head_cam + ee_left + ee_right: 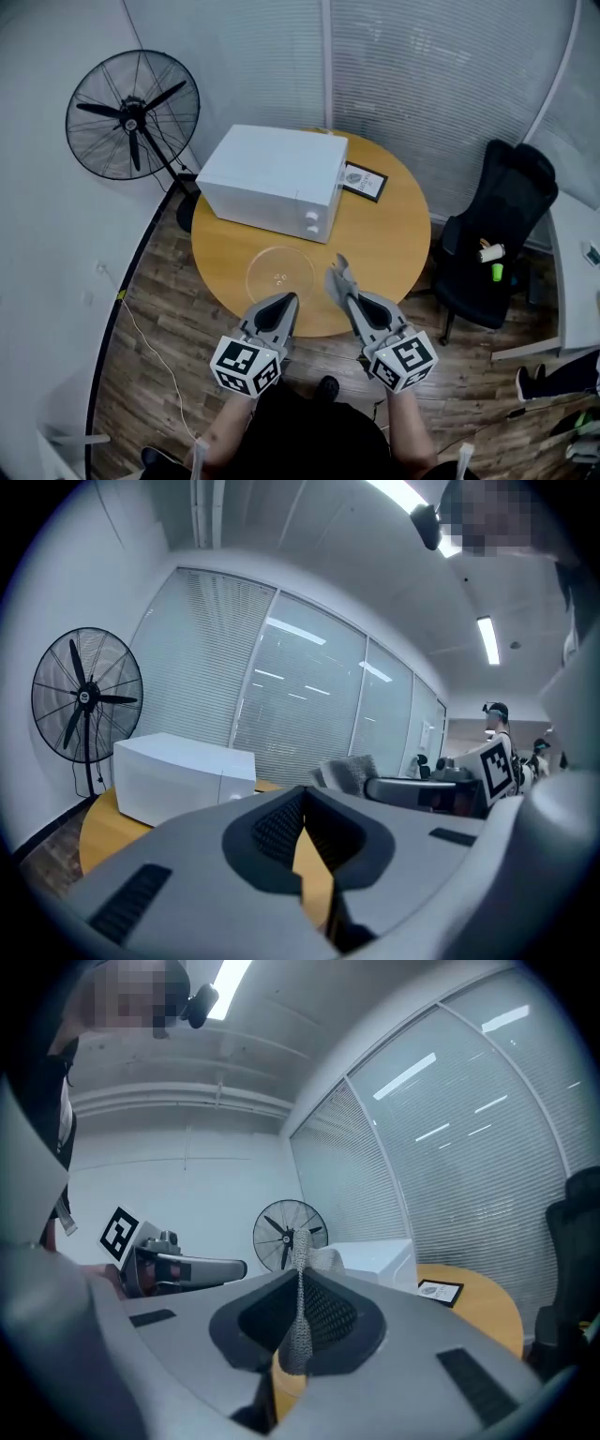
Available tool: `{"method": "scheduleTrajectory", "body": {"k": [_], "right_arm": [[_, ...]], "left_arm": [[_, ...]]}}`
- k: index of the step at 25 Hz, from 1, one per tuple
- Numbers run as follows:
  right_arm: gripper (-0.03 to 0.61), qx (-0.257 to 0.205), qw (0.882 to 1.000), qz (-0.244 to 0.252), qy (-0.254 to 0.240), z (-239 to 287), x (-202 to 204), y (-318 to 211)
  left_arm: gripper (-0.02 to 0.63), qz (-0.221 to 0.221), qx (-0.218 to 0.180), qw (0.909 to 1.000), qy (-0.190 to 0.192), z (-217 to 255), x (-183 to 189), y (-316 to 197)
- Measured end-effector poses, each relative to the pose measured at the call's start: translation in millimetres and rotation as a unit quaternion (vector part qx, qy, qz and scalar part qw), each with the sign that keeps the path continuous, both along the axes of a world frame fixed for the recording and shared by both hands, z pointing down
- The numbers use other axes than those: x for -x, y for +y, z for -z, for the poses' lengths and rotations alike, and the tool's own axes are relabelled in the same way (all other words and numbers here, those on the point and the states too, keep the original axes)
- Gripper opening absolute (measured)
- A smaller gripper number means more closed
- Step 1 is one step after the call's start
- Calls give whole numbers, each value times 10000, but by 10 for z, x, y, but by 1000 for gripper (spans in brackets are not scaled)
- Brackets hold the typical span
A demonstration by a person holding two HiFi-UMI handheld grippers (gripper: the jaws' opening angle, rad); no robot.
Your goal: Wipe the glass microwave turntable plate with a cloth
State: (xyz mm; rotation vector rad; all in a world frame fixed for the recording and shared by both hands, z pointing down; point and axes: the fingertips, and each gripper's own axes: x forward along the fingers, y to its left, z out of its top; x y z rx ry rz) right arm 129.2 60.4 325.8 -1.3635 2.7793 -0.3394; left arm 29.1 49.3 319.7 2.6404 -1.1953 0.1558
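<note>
The glass turntable plate [263, 266] lies flat on the round wooden table [398, 234], in front of the white microwave [272, 173] and close to the table's near edge, with nothing on it. Both grippers hang above that edge, clear of the glass. The left gripper [284, 302] has its jaws pressed together on nothing. The right gripper [338, 279] is clamped on a grey knitted cloth [299, 1312], which stands up between the pads as a thin folded strip. I'd judge the plate to be stiff, smooth and fairly heavy for its size, and breakable. Being slick on a polished top, it will likely slide or spin under a wiping stroke, and the table edge is not far off. The rim looks like the sensible place to steady or pinch it with the empty gripper, gently. The cloth is soft, light and limp, so the pinch needs to stay firm while its loose part drags over the glass.
</note>
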Motion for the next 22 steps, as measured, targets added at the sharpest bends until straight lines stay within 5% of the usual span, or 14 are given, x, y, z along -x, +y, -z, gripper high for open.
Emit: {"method": "scheduleTrajectory", "body": {"k": [22], "right_arm": [[18, -27, 9996, 169, 225, 15, 307, 159]], "left_arm": [[-3, 181, 130, 9997, 98, -80, 359, 200]]}}
